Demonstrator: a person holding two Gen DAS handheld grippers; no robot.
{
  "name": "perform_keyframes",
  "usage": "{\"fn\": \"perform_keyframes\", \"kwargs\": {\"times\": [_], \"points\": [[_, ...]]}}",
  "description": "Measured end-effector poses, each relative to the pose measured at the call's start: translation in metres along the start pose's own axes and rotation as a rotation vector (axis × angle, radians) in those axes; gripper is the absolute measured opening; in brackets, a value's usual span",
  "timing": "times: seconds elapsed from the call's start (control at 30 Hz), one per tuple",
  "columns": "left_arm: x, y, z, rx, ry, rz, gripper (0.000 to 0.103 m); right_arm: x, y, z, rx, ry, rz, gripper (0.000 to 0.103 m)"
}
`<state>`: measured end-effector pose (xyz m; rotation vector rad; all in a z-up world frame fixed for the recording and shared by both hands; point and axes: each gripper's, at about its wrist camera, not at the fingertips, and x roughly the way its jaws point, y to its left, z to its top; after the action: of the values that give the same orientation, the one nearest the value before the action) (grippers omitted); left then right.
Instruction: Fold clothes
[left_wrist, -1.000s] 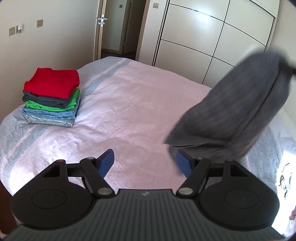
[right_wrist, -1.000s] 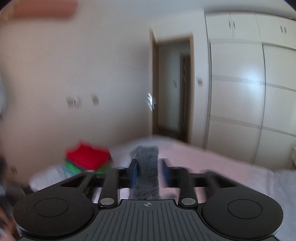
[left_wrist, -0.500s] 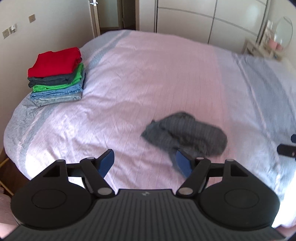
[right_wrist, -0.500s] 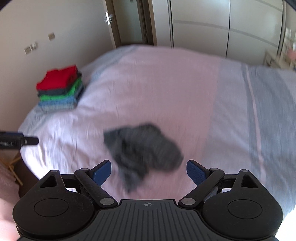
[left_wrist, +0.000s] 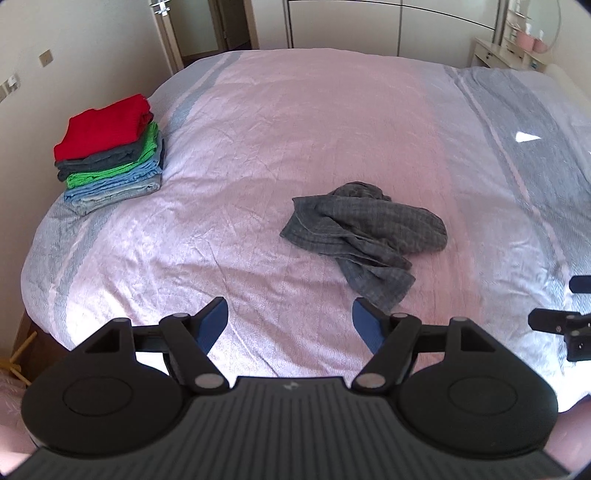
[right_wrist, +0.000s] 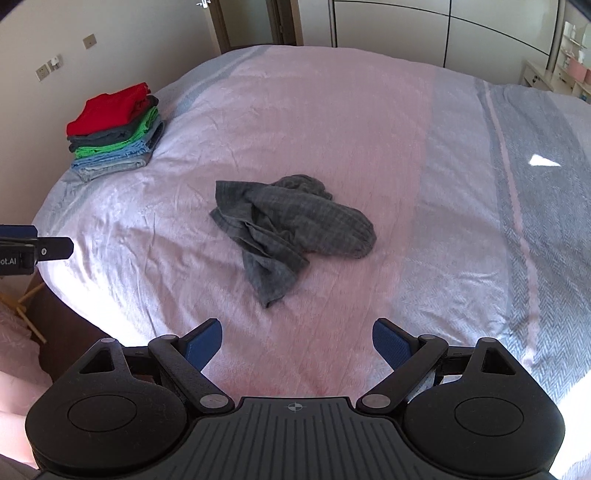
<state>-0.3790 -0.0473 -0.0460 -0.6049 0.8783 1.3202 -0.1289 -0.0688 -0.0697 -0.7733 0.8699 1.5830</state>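
Most of it looks done: a stack of folded clothes (left_wrist: 110, 151) sits at the bed's (left_wrist: 295, 110) far left corner. One grey garment (right_wrist: 291, 225) lies crumpled mid-bed, probably a shirt. Left gripper (left_wrist: 290, 325) and right gripper (right_wrist: 295, 341) hover spread wide, empty.

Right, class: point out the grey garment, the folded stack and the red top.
grey garment (right_wrist: 295, 225), right wrist view, crumpled middle.
folded stack (left_wrist: 110, 173), left wrist view, green layer's front edge.
red top (left_wrist: 103, 125), left wrist view, upper face.
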Motion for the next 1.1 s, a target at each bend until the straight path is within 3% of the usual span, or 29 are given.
{"fn": "perform_keyframes", "kwargs": {"times": [0.3,0.67,1.1], "points": [[0.022,0.005,0.017,0.057,-0.006,-0.048,0.071,0.015,0.006,0.014,0.029,0.002,-0.035,0.091],[0.08,0.036,0.077,0.16,-0.013,-0.128,0.071,0.054,0.022,0.059,0.135,0.008,-0.103,0.091],[0.179,0.095,0.123,0.226,0.097,-0.299,0.071,0.102,0.016,0.056,0.49,0.113,-0.285,0.091]]}}
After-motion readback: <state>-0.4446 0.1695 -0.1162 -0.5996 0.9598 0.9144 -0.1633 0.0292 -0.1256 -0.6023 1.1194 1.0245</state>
